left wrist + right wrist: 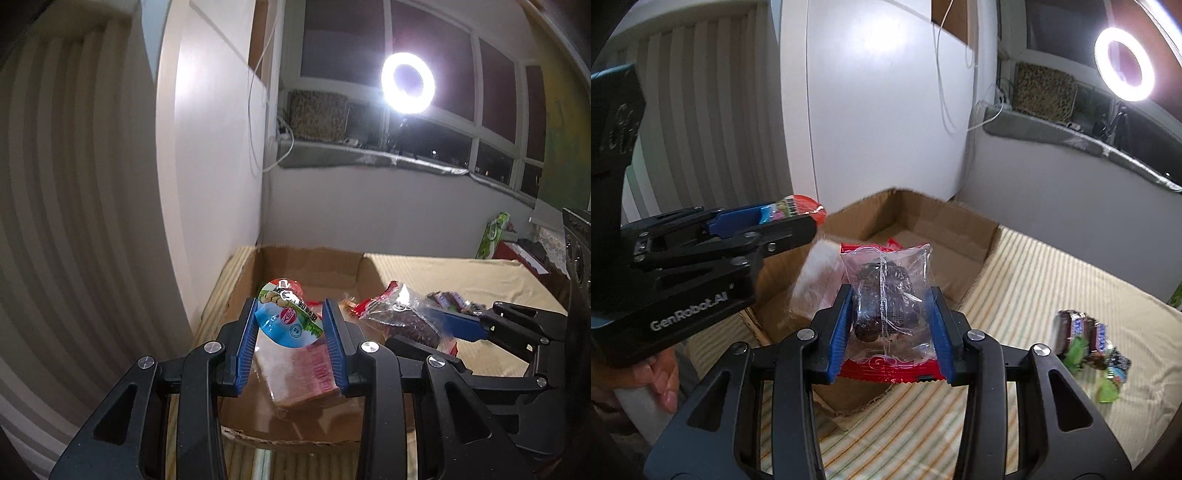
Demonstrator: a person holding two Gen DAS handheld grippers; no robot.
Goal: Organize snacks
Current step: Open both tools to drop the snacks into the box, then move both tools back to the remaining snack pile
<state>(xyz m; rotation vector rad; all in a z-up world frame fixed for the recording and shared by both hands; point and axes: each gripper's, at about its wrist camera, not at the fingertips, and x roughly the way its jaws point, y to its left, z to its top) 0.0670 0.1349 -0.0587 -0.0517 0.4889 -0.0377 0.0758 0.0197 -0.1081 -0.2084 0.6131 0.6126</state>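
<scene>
Hanging over the open cardboard box [306, 266], the left gripper [290, 338] is seen clamped on a flat snack packet [290, 317] printed in blue, green and white with a red top edge. The packet is pinched between the two blue pads [246, 343] and is held upright, above a pale wrapped block with red print [306, 373]; whether that block lies on the box floor or hangs in the air cannot be told from the blurred views.

Just beside it, to the right, the right gripper [892, 325] is closed around a clear packet with a red crimped edge [886, 295], in which a dark, lumpy treat is sealed. This packet is held near the box's right wall, over the torn front flap [849, 402] and the edge of the striped cloth [1015, 295]. In the left wrist view the same packet [399, 314] is seen gripped by the other tool's blue fingers [458, 325].

The box is set on the yellow-striped cloth, against a white cabinet [879, 103]. Well apart from the box, on the cloth to the right, a small heap of wrapped candies [1089, 343] is left, with dark, blue-lettered and green wrappers among them. A lit ring lamp [408, 83] is mounted by the window sill. Part of a hand [661, 380] is visible beneath the left tool's handle.
</scene>
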